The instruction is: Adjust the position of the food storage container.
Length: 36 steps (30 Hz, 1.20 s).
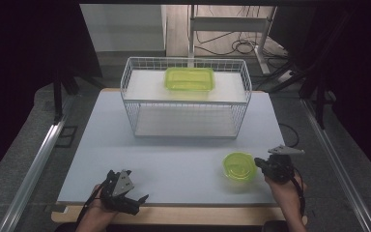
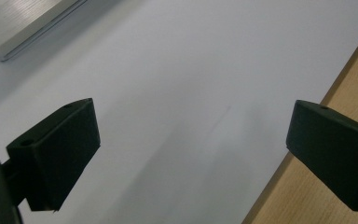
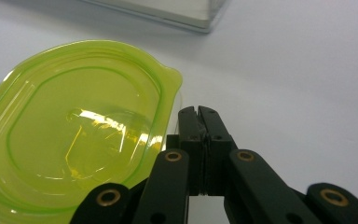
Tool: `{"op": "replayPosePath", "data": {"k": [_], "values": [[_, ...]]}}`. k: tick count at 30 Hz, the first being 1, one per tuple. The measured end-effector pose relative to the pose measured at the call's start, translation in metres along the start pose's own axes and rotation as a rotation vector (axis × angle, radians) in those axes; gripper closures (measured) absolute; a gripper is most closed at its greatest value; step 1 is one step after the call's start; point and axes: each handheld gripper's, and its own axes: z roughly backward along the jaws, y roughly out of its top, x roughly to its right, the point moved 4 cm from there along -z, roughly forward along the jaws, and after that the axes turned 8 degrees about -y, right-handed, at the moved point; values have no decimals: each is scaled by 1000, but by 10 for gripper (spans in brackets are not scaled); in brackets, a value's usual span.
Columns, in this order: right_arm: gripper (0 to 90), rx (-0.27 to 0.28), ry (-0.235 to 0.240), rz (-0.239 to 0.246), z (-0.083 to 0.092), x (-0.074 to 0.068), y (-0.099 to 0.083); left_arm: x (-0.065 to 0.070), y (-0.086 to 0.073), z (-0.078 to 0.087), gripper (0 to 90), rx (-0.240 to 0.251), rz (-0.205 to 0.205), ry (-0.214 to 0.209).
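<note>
Right gripper (image 1: pixel 260 164) sits near the table's (image 1: pixel 174 169) front right corner, jaws pressed together. In the right gripper view they meet just beside the rim of a small lime-green lid (image 3: pixel 74 149); whether they pinch its edge or only touch it, can't tell. The lid lies flat on the table, clear plastic w/ a raised oval ring and a glare patch in its middle. In the high view the lid (image 1: pixel 239 166) is just left of that gripper, well in front of the basket.

Left gripper (image 1: pixel 125 193) rests at the front left edge, in the person's hand, jaws spread wide w/ nothing between them. In the left gripper view its jaws frame bare white tabletop (image 2: pixel 177 93), w/ the wooden front strip (image 2: pixel 354 70) at right.

White wire basket (image 1: pixel 186 99) stands at the back centre of the table. A lime-green box (image 1: pixel 189 79) sits in it on the upper level, toward the back. A corner of the basket's base (image 3: pixel 168 11) shows at the top of the right gripper view.

No brand, label or writing readable on anything.
</note>
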Motion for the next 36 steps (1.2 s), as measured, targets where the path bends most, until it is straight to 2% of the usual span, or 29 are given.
{"op": "replayPosePath", "data": {"k": [7, 11, 18, 28, 36], "values": [[880, -7, 50, 32, -1, -19, 2, 1, 0, 0, 27, -4, -4, 0], [874, -13, 43, 51, 1, -18, 0, 0, 0, 1, 27, -4, -6, 4], [874, -55, 36, 45, 4, -15, -15, 1, 0, 0, 27, -5, -4, 2], [874, -90, 108, 75, -2, -33, -17, 1, 0, -1, 27, -5, -2, 2], [873, -89, 188, 77, -7, -50, -13, 2, 1, -1, 27, -8, -6, 0]]}}
